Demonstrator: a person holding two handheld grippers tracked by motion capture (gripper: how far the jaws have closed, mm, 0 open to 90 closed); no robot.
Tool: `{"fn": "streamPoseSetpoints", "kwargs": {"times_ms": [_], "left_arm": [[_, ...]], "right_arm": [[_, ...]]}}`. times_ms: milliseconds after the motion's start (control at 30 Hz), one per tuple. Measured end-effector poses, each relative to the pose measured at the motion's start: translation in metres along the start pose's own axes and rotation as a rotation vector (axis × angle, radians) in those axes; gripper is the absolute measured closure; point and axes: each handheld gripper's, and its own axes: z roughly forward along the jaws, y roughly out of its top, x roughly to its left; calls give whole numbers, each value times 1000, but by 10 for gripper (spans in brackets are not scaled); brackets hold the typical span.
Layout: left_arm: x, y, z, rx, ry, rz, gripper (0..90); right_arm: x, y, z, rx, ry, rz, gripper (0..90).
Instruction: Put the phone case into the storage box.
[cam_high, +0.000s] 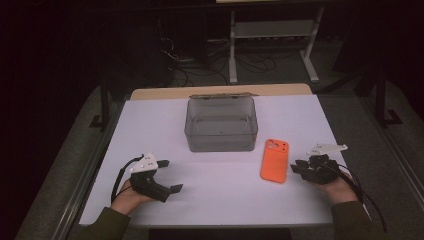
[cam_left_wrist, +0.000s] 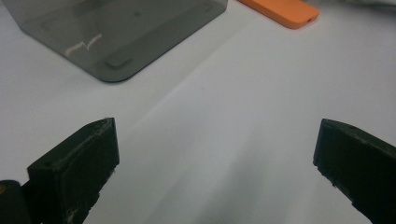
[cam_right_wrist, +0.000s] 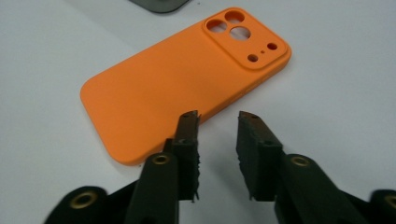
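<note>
Phone case (cam_high: 274, 160), orange, lay flat on white table (cam_high: 225, 195), back up, camera cutout toward far edge. Sat right of centre, just beside front right corner of grey box (cam_high: 221, 124), not touching it. Box stood open-topped near middle of far half of table, lid hinged back behind it; inside looked empty.

Right gripper (cam_high: 298, 168) rested low over table at right side, held in right hand (cam_high: 336, 187), tips pointing left toward case. Near case's right long edge, small gap of bare table between. Seen in right gripper view: jaws a little apart, nothing between them, tips (cam_right_wrist: 218, 116) just short of case's near long edge (cam_right_wrist: 177, 84); contact not apparent. Corner of box noted at top of that view (cam_right_wrist: 159, 4).

Left gripper (cam_high: 170, 176) held in left hand (cam_high: 129, 197) at near left of table, well apart from case and box, tips pointing right. Jaws wide apart, holding nothing; bare table between them in left gripper view (cam_left_wrist: 215, 154). Box corner (cam_left_wrist: 116, 42) ahead at upper left of that view, end of case (cam_left_wrist: 285, 11) at upper right, port slot visible.
</note>
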Motion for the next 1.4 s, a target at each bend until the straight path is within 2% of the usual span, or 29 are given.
{"fn": "streamPoseSetpoints", "kwargs": {"times_ms": [33,67,100,133,167,200,800,1400], "left_arm": [[0,0,0,0,0,0,0],[0,0,0,0,0,0,0],[0,0,0,-1,0,1,0],[0,0,0,-1,0,1,0],[0,0,0,0,0,1,0],[0,0,0,-1,0,1,0],[0,0,0,-2,-1,0,0],[-1,0,0,0,0,0,0]], "right_arm": [[0,0,1,3,4,0,736],[0,0,1,3,4,0,736],[0,-1,1,17,16,1,807],[0,-1,1,17,16,1,807],[-1,-1,2,26,28,8,879],[-1,-1,2,28,33,8,884],[6,-1,11,77,100,-20,888],[15,2,18,82,147,-56,889]]}}
